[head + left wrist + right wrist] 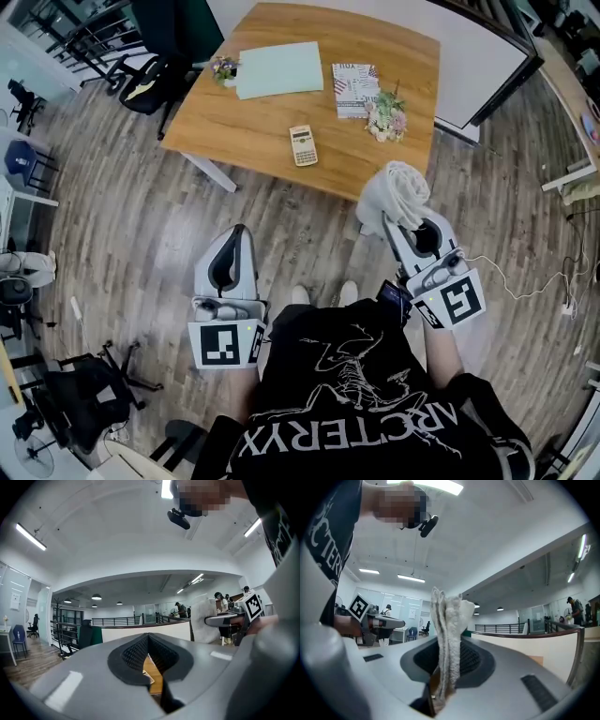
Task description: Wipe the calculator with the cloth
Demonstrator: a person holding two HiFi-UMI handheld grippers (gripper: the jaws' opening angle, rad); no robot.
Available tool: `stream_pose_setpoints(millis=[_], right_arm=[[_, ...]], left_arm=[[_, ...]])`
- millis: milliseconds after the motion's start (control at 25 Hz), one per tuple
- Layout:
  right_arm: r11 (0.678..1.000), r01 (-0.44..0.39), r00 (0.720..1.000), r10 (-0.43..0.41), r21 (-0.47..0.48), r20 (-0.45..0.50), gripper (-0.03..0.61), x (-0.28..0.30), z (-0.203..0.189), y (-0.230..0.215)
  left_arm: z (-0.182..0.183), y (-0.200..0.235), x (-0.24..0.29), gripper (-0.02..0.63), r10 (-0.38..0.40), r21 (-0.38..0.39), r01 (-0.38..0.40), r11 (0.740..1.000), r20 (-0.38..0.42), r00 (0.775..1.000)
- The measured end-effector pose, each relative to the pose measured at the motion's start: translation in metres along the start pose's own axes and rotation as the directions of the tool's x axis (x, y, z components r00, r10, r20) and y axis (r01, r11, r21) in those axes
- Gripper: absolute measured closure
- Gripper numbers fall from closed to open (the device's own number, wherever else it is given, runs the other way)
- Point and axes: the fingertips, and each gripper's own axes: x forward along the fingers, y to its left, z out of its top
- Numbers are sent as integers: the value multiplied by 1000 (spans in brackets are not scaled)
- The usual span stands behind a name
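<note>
A small beige calculator (302, 145) lies flat near the front edge of the wooden table (253, 127). The white terry cloth (397, 194) hangs bunched from my right gripper (392, 221), which is shut on it and held over the floor just off the table's front right corner. In the right gripper view the cloth (446, 634) stands up between the jaws of the right gripper (444, 665). My left gripper (236, 232) is lower and to the left, over the floor and short of the table. It is shut with nothing in it (149, 637).
On the table lie a pale green sheet (279, 69), a patterned booklet (355, 89) and two small flower bunches (386, 117) (224, 69). A black office chair (155, 80) stands at the table's left, a white panel (473, 56) at its right. A thin cable (525, 279) trails on the floor.
</note>
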Motion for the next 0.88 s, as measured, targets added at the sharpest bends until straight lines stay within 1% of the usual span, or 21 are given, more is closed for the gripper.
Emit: stream_pose_setpoints(millis=[160, 320, 480, 600, 720, 880], right_arm=[[999, -34, 999, 34, -2, -6, 494, 1, -4, -9], [997, -72, 997, 72, -3, -33, 494, 0, -15, -18], [996, -88, 995, 88, 6, -49, 494, 17, -22, -33], [996, -94, 994, 94, 8, -60, 494, 46, -28, -45], [996, -86, 994, 86, 5, -63, 494, 84, -30, -57], [998, -58, 996, 58, 0, -68, 494, 141, -29, -73]], left_arm=[[0, -6, 9, 604, 25, 4, -25, 1000, -1, 1000], [-10, -13, 18, 604, 51, -4, -51, 999, -17, 999], [-19, -7, 38, 604, 61, -15, -62, 998, -36, 997], [-22, 11, 61, 604, 64, -19, -65, 998, -37, 997], [-29, 38, 88, 604, 61, -26, -62, 998, -41, 997], [-29, 81, 133, 604, 24, -21, -25, 999, -41, 999]])
